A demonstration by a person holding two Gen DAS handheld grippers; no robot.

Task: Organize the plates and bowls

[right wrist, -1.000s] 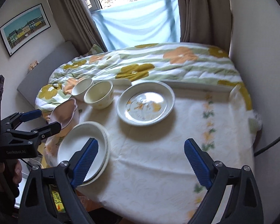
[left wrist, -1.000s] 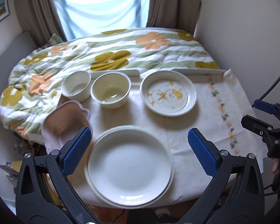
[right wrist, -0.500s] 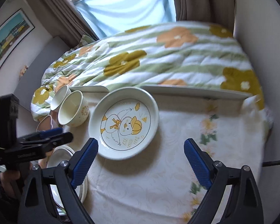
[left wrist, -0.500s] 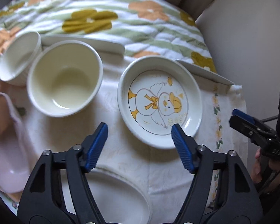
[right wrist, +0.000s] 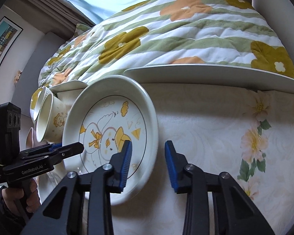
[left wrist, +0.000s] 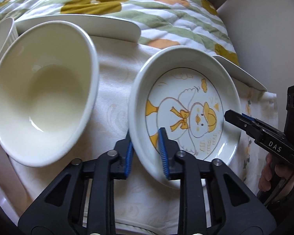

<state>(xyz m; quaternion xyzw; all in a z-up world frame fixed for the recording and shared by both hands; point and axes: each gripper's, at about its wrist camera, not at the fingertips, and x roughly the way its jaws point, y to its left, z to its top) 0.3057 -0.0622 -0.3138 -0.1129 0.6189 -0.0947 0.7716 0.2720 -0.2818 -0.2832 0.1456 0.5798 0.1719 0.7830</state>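
Both grippers had descended from above the table to the duck plate, which rested on the tablecloth, filling more of each view than one second before. Left gripper, previously wide open, was clamped on the plate rim at 7 o'clock. Right gripper was closing, with the rim at 3 o'clock between its jaws. Cream bowl stood just beside the plate at 9 o'clock; the floral quilt lay at 12 o'clock.
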